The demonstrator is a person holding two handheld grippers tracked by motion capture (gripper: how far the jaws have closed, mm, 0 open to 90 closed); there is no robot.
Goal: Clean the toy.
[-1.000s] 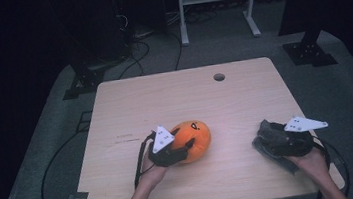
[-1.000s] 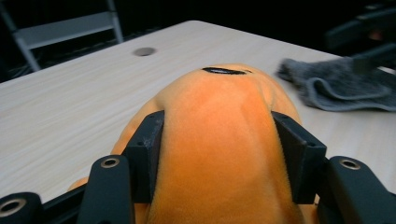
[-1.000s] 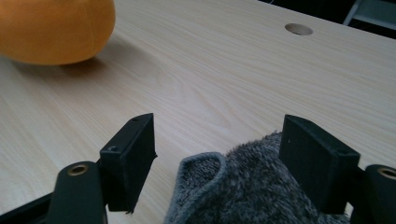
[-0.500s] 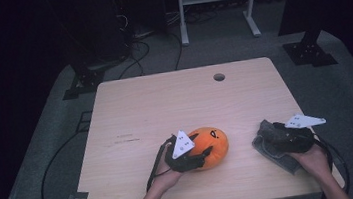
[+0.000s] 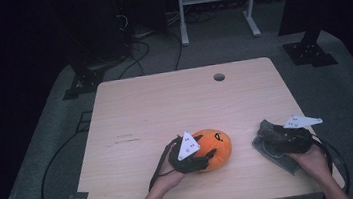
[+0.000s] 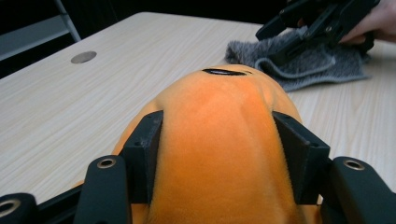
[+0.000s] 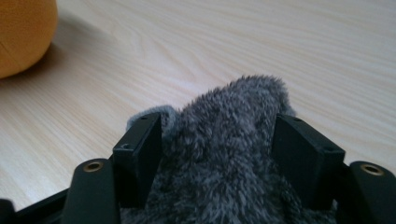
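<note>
My left gripper had its jaws pinching the orange plush toy, which sat on the wooden table near the front edge, a little left of centre. In the left gripper view both pads pressed into the toy's flanks, the fabric bulging up between them; the jaws had just been easing apart slightly, yet the toy stayed clamped. From that toy, the grey fluffy cloth lay at about three o'clock, well apart from it, near the table's right front corner. My right gripper sat over it, its jaws closed on a bunched fold of the cloth, pile filling the gap between them in the right gripper view. The cable hole lay at twelve o'clock, far off.
</note>
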